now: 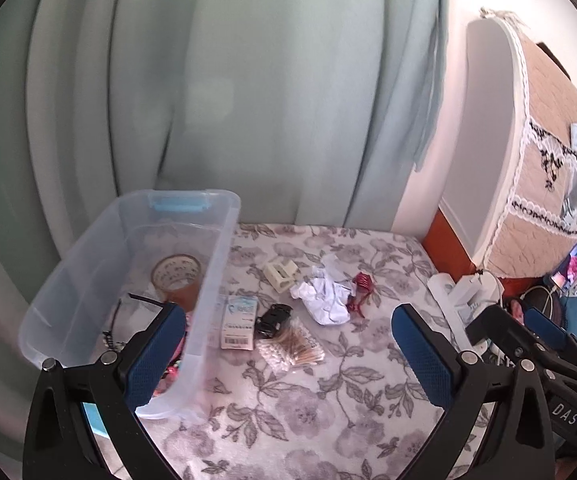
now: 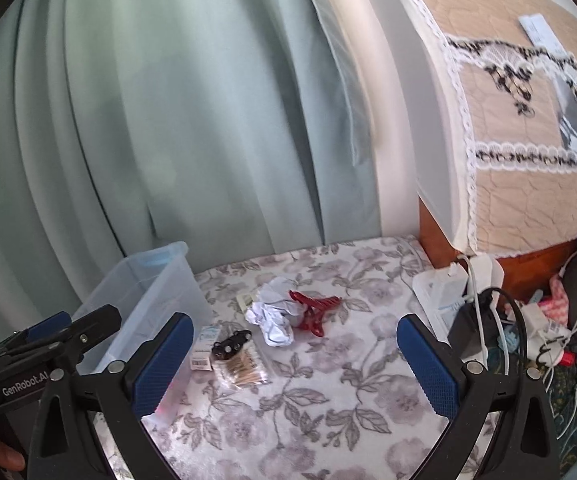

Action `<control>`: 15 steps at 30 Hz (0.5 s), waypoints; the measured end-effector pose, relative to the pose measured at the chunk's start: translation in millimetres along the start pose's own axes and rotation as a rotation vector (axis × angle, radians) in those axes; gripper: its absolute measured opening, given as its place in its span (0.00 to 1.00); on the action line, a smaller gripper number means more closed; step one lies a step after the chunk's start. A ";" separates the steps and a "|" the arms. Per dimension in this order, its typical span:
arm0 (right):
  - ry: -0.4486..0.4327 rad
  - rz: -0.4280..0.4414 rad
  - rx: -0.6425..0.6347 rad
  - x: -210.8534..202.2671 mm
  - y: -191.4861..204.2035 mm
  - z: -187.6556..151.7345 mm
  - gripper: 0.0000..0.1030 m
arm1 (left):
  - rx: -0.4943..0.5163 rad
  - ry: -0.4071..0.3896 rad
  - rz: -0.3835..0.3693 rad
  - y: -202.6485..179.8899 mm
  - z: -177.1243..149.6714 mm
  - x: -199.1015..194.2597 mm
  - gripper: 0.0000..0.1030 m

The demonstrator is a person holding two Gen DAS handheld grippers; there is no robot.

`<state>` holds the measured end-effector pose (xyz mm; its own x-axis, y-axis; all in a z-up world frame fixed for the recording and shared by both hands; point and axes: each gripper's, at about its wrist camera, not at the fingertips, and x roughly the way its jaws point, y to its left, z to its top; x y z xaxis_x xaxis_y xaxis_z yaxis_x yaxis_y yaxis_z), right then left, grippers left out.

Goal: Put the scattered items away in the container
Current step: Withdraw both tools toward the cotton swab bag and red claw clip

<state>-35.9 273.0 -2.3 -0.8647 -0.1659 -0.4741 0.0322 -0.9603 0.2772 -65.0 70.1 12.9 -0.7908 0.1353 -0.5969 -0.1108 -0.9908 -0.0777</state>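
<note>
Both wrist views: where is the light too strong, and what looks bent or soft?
Left wrist view: the wall strip right of the pale green curtain is washed out white, and the clear plastic storage box bows with the fisheye. Right wrist view: the curtain folds curve strongly and look soft, while the red plastic hair claw and crumpled white paper stay fairly sharp.

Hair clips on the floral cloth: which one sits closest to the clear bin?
The black hair clip, lying on the cotton swab pack beside the small white box. The red hair clip lies beyond the crumpled paper.
</note>
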 end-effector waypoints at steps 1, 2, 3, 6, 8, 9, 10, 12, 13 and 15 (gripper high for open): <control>0.004 -0.005 0.006 3.1 -3.5 -2.0 1.00 | 0.010 0.008 -0.008 -3.2 -1.9 5.4 1.00; 0.003 -0.007 0.014 6.3 -7.1 -4.0 1.00 | 0.020 0.018 -0.010 -6.3 -4.2 11.1 1.00; 0.010 -0.013 0.022 10.9 -10.9 -5.6 1.00 | 0.029 0.026 -0.014 -9.3 -6.8 17.0 1.00; 0.029 -0.017 0.058 23.3 -22.7 -11.0 1.00 | 0.038 0.060 -0.025 -14.7 -12.4 34.3 1.00; 0.041 -0.023 0.070 30.9 -28.6 -14.7 1.00 | 0.039 0.092 -0.032 -17.0 -16.0 47.1 1.00; 0.045 -0.026 0.072 34.8 -30.8 -16.5 1.00 | 0.039 0.112 -0.035 -18.1 -18.2 54.4 1.00; 0.048 -0.028 0.073 39.2 -33.0 -18.1 1.00 | 0.036 0.130 -0.039 -18.3 -20.5 60.8 1.00; 0.070 -0.026 0.075 49.3 -36.1 -20.9 1.00 | 0.021 0.170 -0.051 -19.4 -25.1 74.5 1.00; 0.084 -0.009 0.071 54.7 -36.9 -22.0 1.00 | 0.030 0.178 -0.036 -22.1 -26.4 79.1 1.00; 0.108 -0.005 0.058 64.5 -37.5 -25.0 1.00 | 0.033 0.195 -0.005 -26.7 -29.0 89.5 1.00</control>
<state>-80.3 292.7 -64.2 -0.8059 -0.1874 -0.5617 -0.0036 -0.9470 0.3212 -115.3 108.5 -61.5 -0.6592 0.1338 -0.7400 -0.1366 -0.9890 -0.0571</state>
